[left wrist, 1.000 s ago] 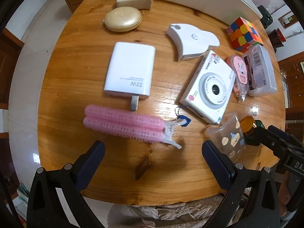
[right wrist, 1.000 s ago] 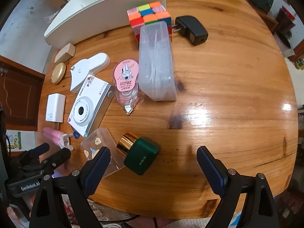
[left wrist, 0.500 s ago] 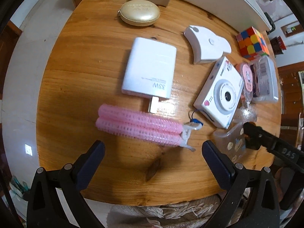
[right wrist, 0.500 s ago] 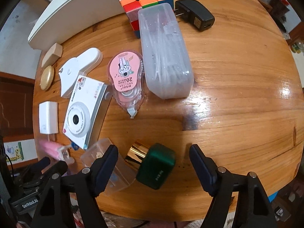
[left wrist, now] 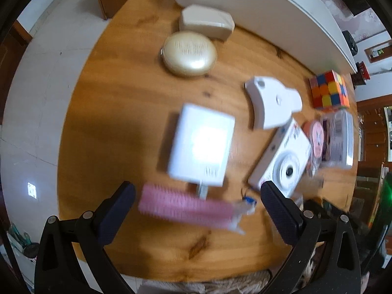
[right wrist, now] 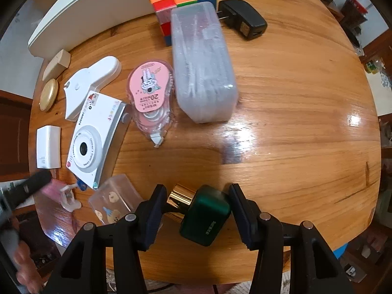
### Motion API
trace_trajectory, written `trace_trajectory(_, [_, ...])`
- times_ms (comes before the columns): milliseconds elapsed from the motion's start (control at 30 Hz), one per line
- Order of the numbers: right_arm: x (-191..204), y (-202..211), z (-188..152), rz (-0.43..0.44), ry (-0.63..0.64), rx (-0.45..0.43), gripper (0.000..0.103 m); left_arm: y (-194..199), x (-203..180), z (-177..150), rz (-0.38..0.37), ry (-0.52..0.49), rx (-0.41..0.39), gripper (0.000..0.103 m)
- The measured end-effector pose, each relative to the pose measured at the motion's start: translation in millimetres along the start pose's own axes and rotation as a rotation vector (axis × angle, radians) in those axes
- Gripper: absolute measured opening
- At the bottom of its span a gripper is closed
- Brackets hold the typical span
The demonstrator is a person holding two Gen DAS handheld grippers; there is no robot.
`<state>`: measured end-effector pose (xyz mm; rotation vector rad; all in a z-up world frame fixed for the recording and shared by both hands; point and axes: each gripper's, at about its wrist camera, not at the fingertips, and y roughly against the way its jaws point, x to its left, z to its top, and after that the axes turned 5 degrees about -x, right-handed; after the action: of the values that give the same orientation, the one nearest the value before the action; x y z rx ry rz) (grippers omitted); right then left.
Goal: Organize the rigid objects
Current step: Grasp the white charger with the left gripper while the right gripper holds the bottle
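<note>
Right gripper (right wrist: 197,202) fingers just closed around green bottle (right wrist: 204,214); contact unclear.

Both grippers were the same build: matte black angular frames with triangular cutouts, round silver screw heads at the knuckles, and dark navy fingers (right wrist: 156,210) with finely ribbed pads. Left gripper (left wrist: 196,210) and right gripper (right wrist: 197,210) matched in colour and shape. No cables or sleeves were visible; the left unit's body looked blurred black in the right wrist view.
</note>
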<state>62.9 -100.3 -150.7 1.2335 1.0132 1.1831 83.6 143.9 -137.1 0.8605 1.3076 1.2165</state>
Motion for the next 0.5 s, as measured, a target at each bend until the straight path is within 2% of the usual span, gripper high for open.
trace_trajectory(233, [-11, 2, -8, 0.011, -0.019, 0.009, 0.053, -6, 1, 40, -0.013, -0.008, 0.007, 0.093])
trace_trajectory(267, [-11, 2, -8, 0.013, -0.021, 0.009, 0.053, -6, 1, 43, -0.014, -0.012, 0.007, 0.090])
trace_trajectory(333, [-13, 2, -9, 0.016, -0.027, 0.010, 0.053, -6, 2, 47, -0.010, -0.025, 0.012, 0.077])
trace_trajectory(400, [-15, -3, -4, 0.021, -0.028, 0.012, 0.053, -4, -2, 48, 0.026, -0.041, -0.001, 0.065])
trace_trajectory(500, [-17, -3, -2, 0.024, -0.026, 0.012, 0.053, 3, 4, 49, 0.046, -0.041, -0.010, 0.056])
